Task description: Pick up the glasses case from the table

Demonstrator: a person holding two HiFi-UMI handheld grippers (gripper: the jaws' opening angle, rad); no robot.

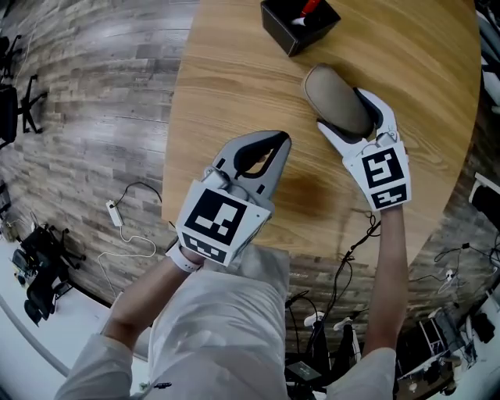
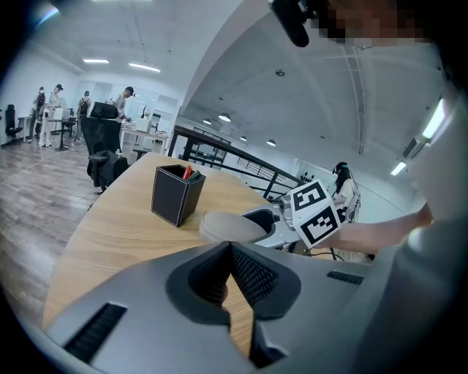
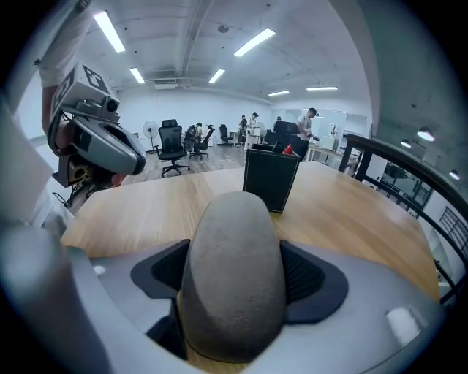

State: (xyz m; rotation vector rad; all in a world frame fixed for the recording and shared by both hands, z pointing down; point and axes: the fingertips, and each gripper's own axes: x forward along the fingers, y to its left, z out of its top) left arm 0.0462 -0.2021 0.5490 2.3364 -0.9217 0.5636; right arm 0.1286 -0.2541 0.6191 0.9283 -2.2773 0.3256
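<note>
We take the black pen holder (image 1: 299,23) as our mark. It stands upright on the round wooden table (image 1: 234,70), and a red item (image 1: 310,8) pokes out of its open top.

The glasses case (image 1: 337,100), a grey-brown oval with a soft, felt-like surface, sits just on the person's side of the pen holder, near it but not touching. Its long axis runs roughly from the pen holder back toward the person.

The right gripper (image 1: 341,107) comes at the case from the side away from the pen holder. In the right gripper view its jaws stand wide apart, one on each long side of the case, with the dark ribbed pads (image 3: 303,274) pressed against its flanks. The end of the case that faces the pen holder sticks out past the jaw tips. We cannot tell whether the case rests on the wood or is raised just off it.

The left gripper (image 1: 273,144) is farther from the pen holder than the case, over the table edge nearest the person. In the left gripper view its jaws are brought together so the pad tips meet. Nothing is between them, and only bare wood shows through the slit below. Its nose points toward the pen holder, with the case and the right gripper's marker cube (image 2: 316,212) in front of it.
</note>
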